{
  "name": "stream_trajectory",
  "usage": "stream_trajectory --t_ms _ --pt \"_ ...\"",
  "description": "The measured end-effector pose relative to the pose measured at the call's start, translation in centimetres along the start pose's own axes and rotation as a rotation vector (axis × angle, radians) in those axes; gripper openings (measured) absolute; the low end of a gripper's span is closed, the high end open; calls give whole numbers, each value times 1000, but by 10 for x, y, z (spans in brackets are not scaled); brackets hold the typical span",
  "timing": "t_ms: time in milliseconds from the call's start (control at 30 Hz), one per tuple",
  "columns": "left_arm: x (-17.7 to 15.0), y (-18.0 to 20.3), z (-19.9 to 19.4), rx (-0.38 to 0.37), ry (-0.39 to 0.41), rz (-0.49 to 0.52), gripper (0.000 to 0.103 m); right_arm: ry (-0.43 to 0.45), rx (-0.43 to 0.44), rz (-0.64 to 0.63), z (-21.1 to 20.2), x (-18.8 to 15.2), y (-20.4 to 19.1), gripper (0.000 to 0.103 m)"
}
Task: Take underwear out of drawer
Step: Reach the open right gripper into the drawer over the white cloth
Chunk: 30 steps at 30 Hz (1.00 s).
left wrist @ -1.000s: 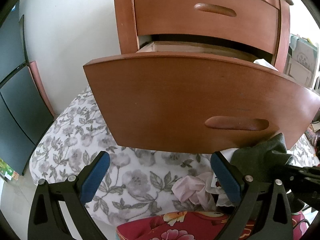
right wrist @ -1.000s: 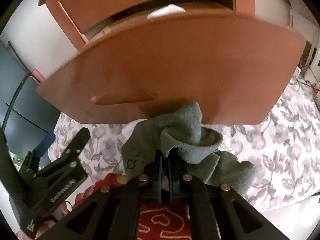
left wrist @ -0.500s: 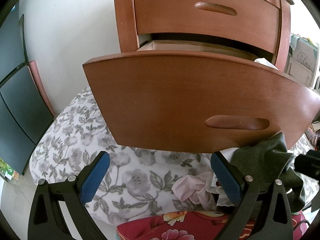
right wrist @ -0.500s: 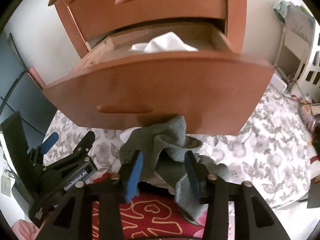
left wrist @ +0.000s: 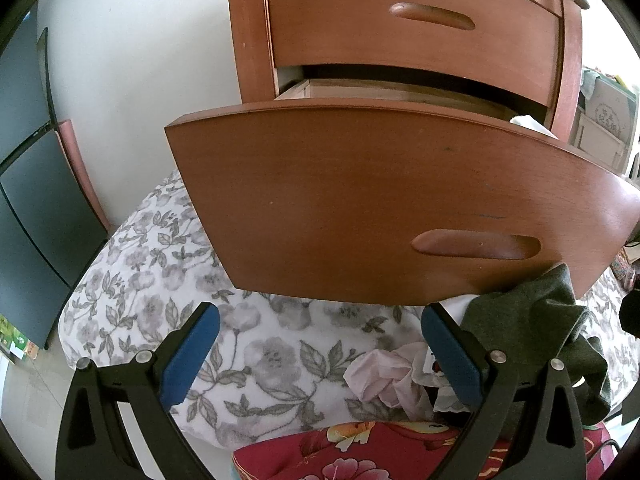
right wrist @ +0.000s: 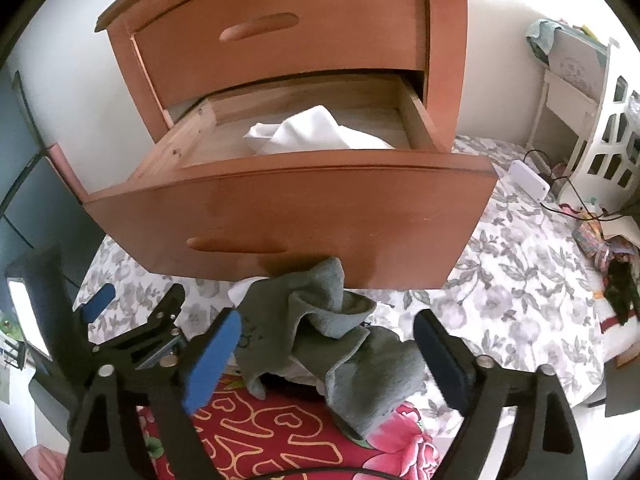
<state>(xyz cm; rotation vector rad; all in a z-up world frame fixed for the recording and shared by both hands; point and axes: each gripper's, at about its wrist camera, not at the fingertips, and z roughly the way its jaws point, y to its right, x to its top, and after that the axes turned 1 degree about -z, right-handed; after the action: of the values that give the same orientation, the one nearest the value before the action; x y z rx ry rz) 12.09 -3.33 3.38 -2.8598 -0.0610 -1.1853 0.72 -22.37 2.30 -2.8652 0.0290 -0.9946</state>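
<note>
Soft grey knit underwear (right wrist: 320, 344) dropped in a crumpled heap below the open drawer.
Nearest, right gripper (right wrist: 326, 354) tilted downward, blue-padded jaws opening wide, grey garment lying loose between them on the red floral cushion (right wrist: 280, 432), released since a second ago. Left gripper (left wrist: 320, 354) angled down likewise, jaws spread wide, holding nothing, unmoved. Beyond, grey-flowered white bedspread (right wrist: 520, 272). Farther, pulled-out curved reddish-brown wooden drawer (right wrist: 304, 216) with rumpled white cloth (right wrist: 316, 130) inside.

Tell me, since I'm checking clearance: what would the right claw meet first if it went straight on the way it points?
Probably the grey underwear heaped between the opening right claw pads, though depth is unclear.
</note>
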Motion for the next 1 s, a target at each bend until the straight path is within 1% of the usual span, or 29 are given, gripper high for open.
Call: stream_trajectory --t_ms 67,100,167,700,1000 --pt "0 0 0 0 0 0 101 0 -2 0 1 0 0 97" --pt "0 0 0 0 1 -1 101 0 -4 -1 1 -1 0 100" --pt "0 0 0 0 0 0 101 4 -7 -4 1 -1 0 103" --pt "0 0 0 0 0 0 101 1 -12 0 2 -3 0 103" --pt "0 0 1 -1 -5 -1 101 71 -6 -45 -21 5 -13 103"
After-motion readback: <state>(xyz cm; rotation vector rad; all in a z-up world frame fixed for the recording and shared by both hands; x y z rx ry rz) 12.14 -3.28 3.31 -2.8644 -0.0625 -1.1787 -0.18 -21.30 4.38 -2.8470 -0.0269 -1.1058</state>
